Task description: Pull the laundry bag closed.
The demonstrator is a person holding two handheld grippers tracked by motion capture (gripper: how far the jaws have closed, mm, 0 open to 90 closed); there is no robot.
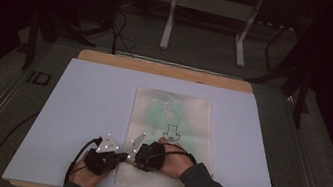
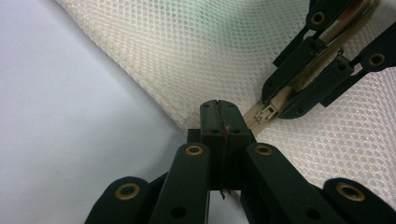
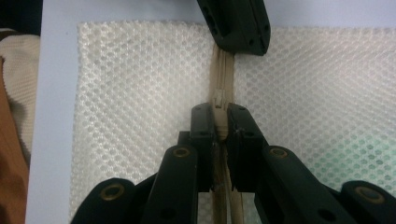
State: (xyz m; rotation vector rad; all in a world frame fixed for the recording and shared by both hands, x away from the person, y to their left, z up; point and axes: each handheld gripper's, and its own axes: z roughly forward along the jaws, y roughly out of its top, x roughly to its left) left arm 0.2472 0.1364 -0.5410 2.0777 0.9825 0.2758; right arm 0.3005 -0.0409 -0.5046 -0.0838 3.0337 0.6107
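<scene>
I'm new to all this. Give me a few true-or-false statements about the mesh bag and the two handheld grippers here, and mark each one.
1. The mesh bag lies flat on the white board. True.
2. The right gripper has its jaws wide open above the bag. False: its jaws are shut on the zipper pull.
3. The left gripper has its jaws closed at the end of the bag's zipper. True.
4. The bag's fabric is solid black. False: it is whitish mesh with a green item showing through.
5. The two grippers sit at opposite ends of the board. False: they are close together at the bag's near end.
</scene>
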